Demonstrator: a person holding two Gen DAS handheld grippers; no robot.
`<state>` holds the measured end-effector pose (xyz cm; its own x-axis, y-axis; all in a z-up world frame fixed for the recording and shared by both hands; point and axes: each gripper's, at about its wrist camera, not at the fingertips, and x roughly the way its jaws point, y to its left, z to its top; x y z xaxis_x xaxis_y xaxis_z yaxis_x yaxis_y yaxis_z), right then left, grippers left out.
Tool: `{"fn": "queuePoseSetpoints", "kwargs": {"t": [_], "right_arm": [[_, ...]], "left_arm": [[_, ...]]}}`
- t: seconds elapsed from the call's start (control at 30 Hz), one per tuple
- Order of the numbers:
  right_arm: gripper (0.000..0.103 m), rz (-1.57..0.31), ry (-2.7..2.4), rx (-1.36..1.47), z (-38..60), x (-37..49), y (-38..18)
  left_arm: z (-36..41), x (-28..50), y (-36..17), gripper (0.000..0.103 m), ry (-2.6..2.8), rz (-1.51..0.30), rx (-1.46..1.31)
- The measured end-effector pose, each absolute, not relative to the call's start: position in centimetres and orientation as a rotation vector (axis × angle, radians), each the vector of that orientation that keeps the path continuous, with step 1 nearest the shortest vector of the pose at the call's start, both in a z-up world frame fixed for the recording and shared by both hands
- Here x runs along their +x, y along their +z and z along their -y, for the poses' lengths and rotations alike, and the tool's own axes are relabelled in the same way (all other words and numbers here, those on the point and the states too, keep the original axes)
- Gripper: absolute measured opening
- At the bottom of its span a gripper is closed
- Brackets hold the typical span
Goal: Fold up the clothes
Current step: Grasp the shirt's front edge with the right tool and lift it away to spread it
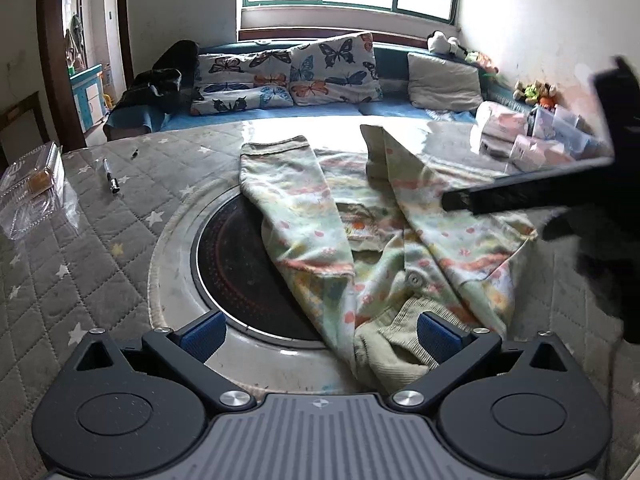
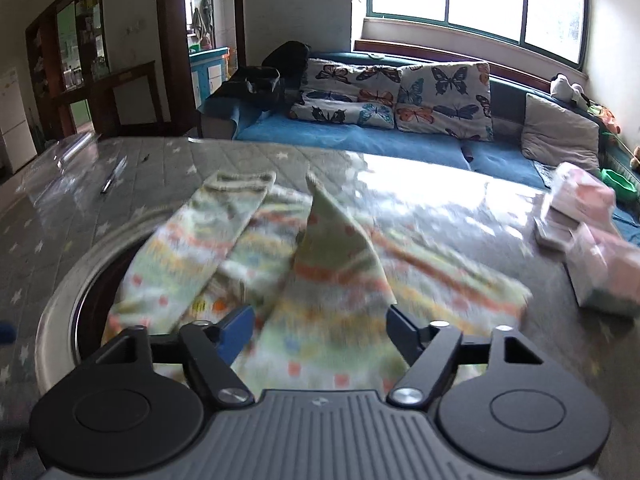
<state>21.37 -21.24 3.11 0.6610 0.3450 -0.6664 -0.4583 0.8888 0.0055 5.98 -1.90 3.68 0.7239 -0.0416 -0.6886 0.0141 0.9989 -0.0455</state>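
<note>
A small pale-green child's garment (image 1: 360,224) with orange and yellow spots lies on the table, both sleeves folded inward over its body, a ribbed beige collar (image 1: 394,350) nearest me. My left gripper (image 1: 320,338) is open just above the collar end, its right blue pad (image 1: 434,336) over the fabric. In the left wrist view the right gripper (image 1: 520,194) reaches in from the right, blurred, above the right sleeve. In the right wrist view, the same garment (image 2: 304,264) is blurred, and my right gripper (image 2: 320,334) is open above it with nothing between its fingers.
The table has a grey quilted star cover (image 1: 100,240) and a round dark inset plate (image 1: 236,264). A pen (image 1: 111,176) and a clear plastic box (image 1: 32,184) lie left. Pink and white boxes (image 2: 592,240) sit at the right. A blue sofa (image 2: 360,140) with butterfly cushions is beyond.
</note>
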Motion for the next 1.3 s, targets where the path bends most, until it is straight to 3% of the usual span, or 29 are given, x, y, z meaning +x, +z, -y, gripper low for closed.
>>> {"fn": "queuePoseSetpoints", "kwargs": {"t": [0.5, 0.6, 0.7, 0.9, 1.3], "right_arm": [[0.046, -0.72, 0.425, -0.197, 16.3, 30.7, 1.9], [0.037, -0.735, 0.417, -0.203, 15.5, 32.2, 1.1], [0.019, -0.75, 0.41, -0.207, 14.8, 33.6, 0.3], [0.006, -0.757, 0.408, -0.195, 15.4, 33.4, -0.1], [0.003, -0.642, 0.33, -0.105, 22.2, 30.5, 4.6]], "left_arm": [[2.3, 8.4, 1.2, 0.103, -0.032, -0.836, -0.049], [2.2, 8.6, 0.8, 0.103, -0.026, -0.85, -0.057], [2.0, 8.8, 0.7, 0.103, -0.021, -0.857, -0.06], [1.9, 10.5, 1.3, 0.103, -0.002, -0.836, -0.045], [3.8, 13.1, 1.1, 0.103, -0.022, -0.833, -0.008]]}}
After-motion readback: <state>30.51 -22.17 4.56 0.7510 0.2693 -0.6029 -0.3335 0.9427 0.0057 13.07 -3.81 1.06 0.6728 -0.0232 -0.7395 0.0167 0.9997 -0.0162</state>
